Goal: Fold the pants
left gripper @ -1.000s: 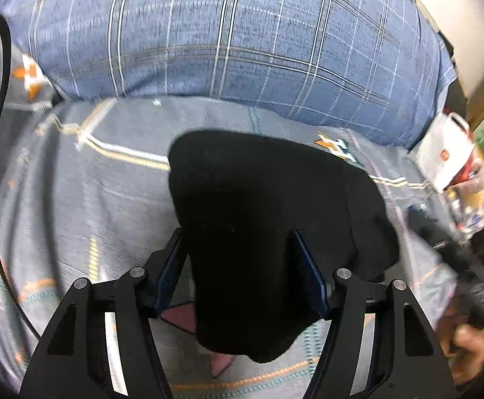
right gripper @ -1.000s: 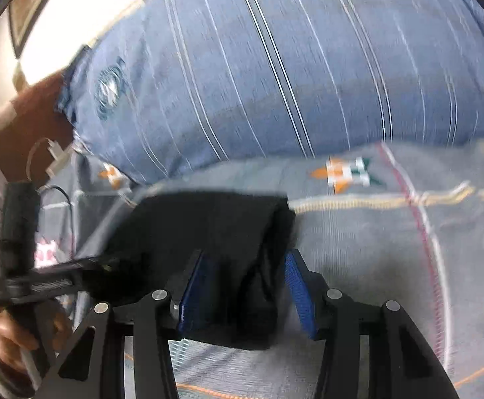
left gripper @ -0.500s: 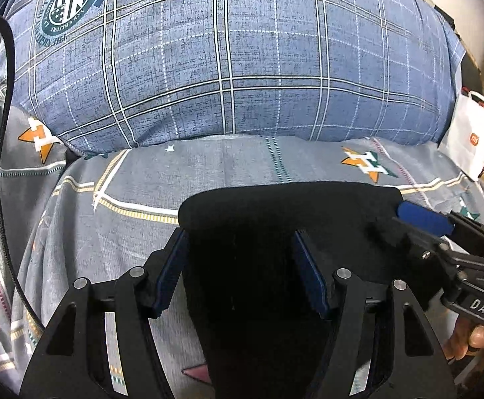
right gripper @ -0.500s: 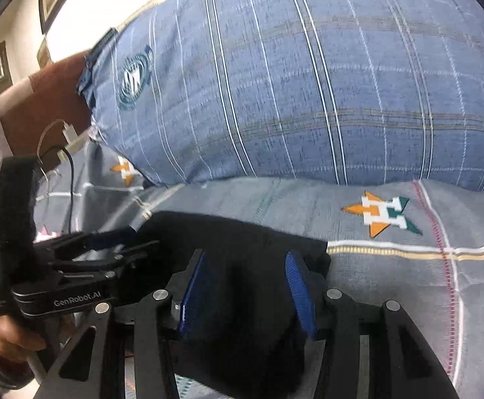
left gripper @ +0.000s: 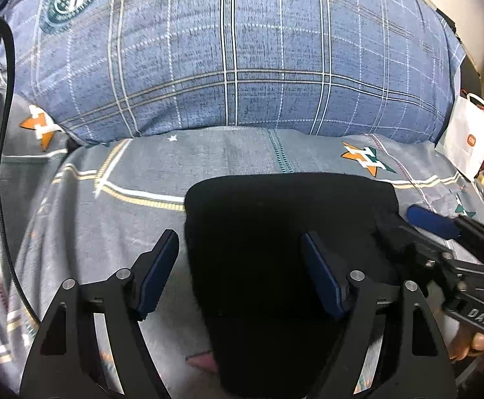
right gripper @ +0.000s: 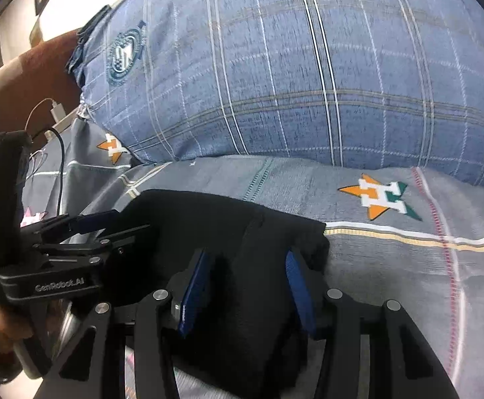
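Note:
The black pants (left gripper: 285, 232) lie folded into a compact block on the grey patterned bedsheet (left gripper: 125, 183). My left gripper (left gripper: 242, 266) is open, its blue pads apart; the left pad is off the cloth over the sheet and the right pad is over the pants. In the right wrist view the pants (right gripper: 208, 226) lie under my right gripper (right gripper: 246, 286), whose blue pads stand apart astride a raised fold of black cloth. Whether they pinch it I cannot tell. Each gripper shows in the other's view, the right one (left gripper: 441, 232) and the left one (right gripper: 85, 229).
A large blue plaid pillow (left gripper: 235, 53) lies just behind the pants. A white paper bag (left gripper: 467, 139) stands at the right edge of the bed. A black cable (left gripper: 2, 166) runs along the left. A brown headboard (right gripper: 32, 73) and charger cable (right gripper: 55, 113) are at the far left.
The pants were carried forward and laid down on the sheet near the pillow. My left gripper has opened and its left pad now sits off the cloth. The right gripper's pads stay about the same width.

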